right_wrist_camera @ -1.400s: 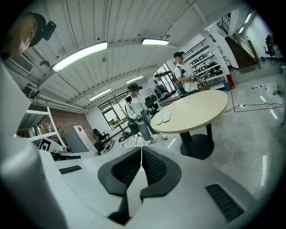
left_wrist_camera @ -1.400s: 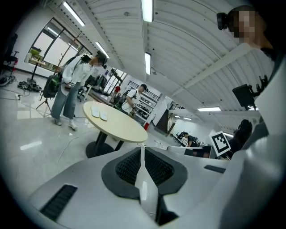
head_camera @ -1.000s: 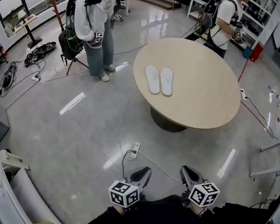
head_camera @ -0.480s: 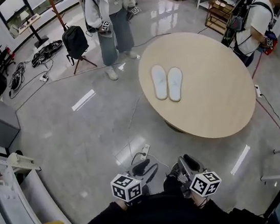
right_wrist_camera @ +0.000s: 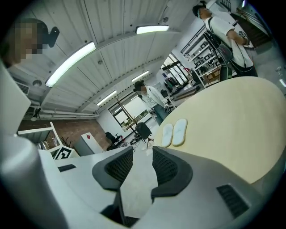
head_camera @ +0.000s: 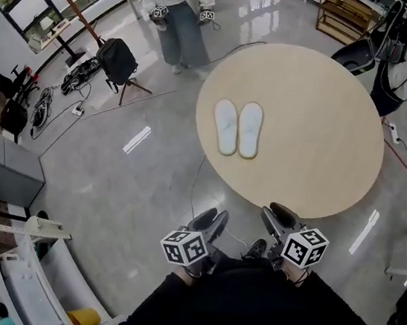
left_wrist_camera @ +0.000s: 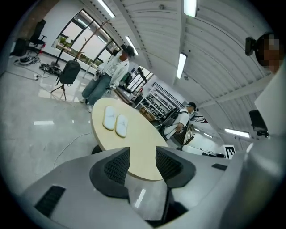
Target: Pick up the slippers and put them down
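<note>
Two white slippers lie side by side, the left one [head_camera: 226, 126] and the right one [head_camera: 250, 130], on a round beige table [head_camera: 323, 156]. Both grippers hang low in the head view, short of the table's near edge and far from the slippers. My left gripper [head_camera: 210, 221] is open; its jaws have just been opening and hold nothing. My right gripper [head_camera: 279, 216] is open too, its jaws also just opened and empty. The left gripper view shows the slippers [left_wrist_camera: 115, 121] far ahead, beyond the gripper [left_wrist_camera: 142, 163]. In the right gripper view they [right_wrist_camera: 174, 133] lie ahead of the gripper [right_wrist_camera: 142, 167].
A person [head_camera: 178, 11] stands beyond the table's far edge, and another [head_camera: 399, 55] at its right. A black backpack [head_camera: 118, 61] hangs on a stand at the upper left. A cable [head_camera: 196, 189] runs across the grey floor to the table's base. White shelving [head_camera: 26, 288] stands at the left.
I have come closer to the table, and the slippers now sit nearer in the head view. Both grippers' jaws went from shut to open. The standing person shifted toward the top.
</note>
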